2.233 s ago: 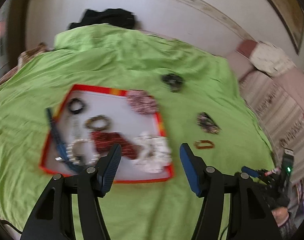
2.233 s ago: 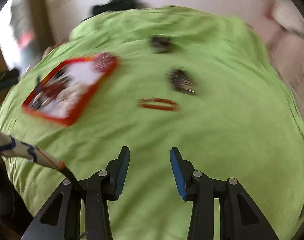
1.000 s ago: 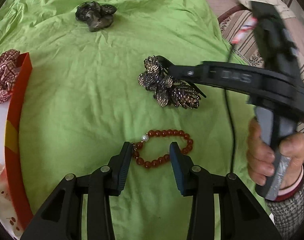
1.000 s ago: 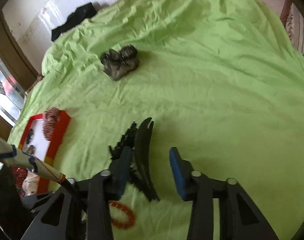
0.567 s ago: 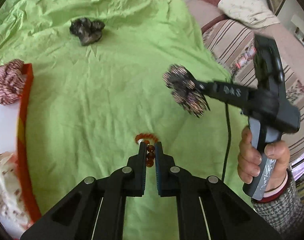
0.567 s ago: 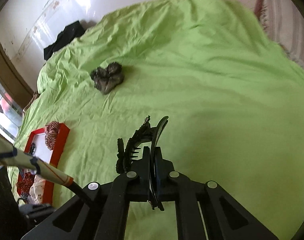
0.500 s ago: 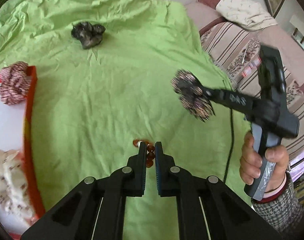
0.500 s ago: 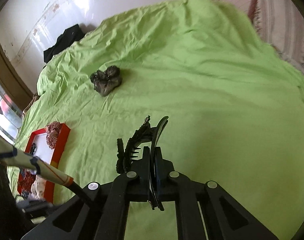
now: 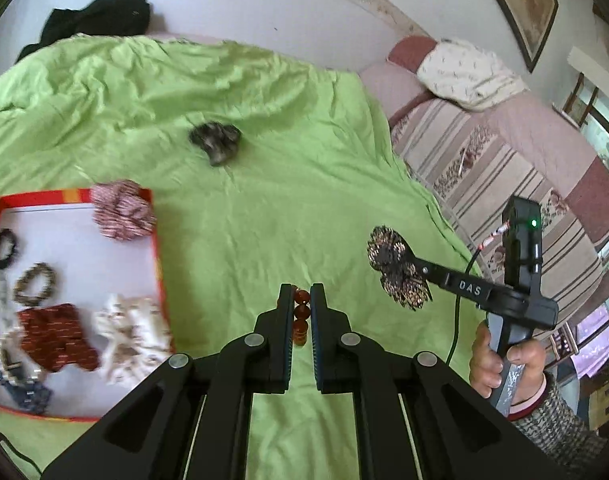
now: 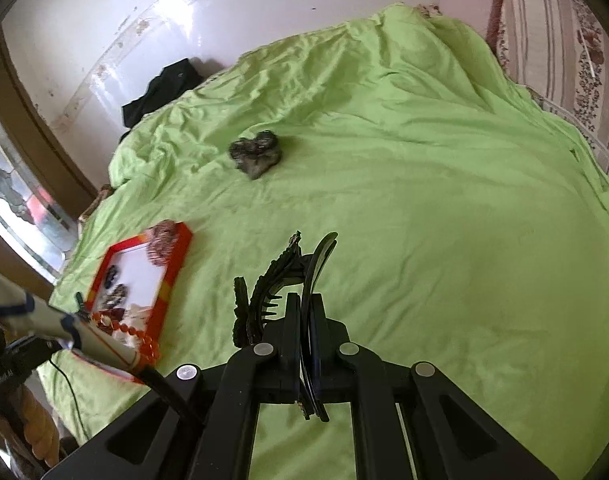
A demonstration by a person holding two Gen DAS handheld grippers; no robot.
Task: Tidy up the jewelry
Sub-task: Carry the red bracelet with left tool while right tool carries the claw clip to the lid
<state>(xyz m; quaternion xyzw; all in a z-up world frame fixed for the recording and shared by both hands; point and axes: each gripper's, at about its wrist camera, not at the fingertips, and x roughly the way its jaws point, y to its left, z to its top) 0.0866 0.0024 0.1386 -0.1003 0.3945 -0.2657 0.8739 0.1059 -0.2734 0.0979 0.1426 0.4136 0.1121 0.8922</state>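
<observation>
My left gripper is shut on a red bead bracelet and holds it above the green bedspread; the bracelet also shows dangling at the left of the right wrist view. My right gripper is shut on a dark jewelled hair claw, lifted off the bed; the claw also shows at the right of the left wrist view. A red-rimmed white tray at the left holds several bracelets and scrunchies. A dark scrunchie lies on the bedspread farther back.
A green bedspread covers the bed. A striped sofa stands along its right side. A black garment lies at the far edge by the wall. A checked scrunchie sits on the tray's far corner.
Both grippers closed, the left on the bead bracelet and the right on the hair claw. Both items have been lifted off the bed, and the left has swung toward the tray.
</observation>
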